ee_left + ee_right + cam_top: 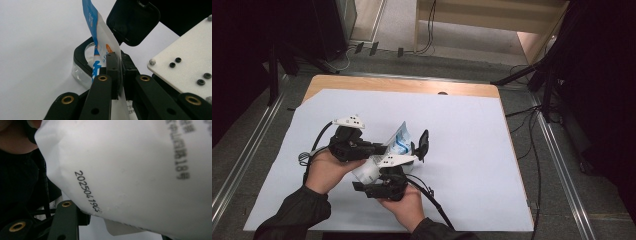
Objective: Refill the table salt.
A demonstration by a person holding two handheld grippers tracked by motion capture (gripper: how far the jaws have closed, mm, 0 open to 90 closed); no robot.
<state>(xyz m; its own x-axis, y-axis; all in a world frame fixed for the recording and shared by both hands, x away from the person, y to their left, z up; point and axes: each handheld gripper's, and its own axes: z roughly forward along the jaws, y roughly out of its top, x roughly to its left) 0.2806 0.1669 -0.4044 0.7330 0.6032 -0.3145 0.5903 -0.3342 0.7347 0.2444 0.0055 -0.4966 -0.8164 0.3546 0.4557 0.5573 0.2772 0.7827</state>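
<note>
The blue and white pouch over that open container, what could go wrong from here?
1. The left gripper pinches only a thin edge of the pouch, so it might slip free.
2. The pouch hangs beside the container mouth, not squarely over it; contents could spill onto the white table cover.
3. The raised lid stands close and may get knocked.

Pouch (401, 139) between claws, above open-lidded container (82, 72) on table (472, 150).
</note>
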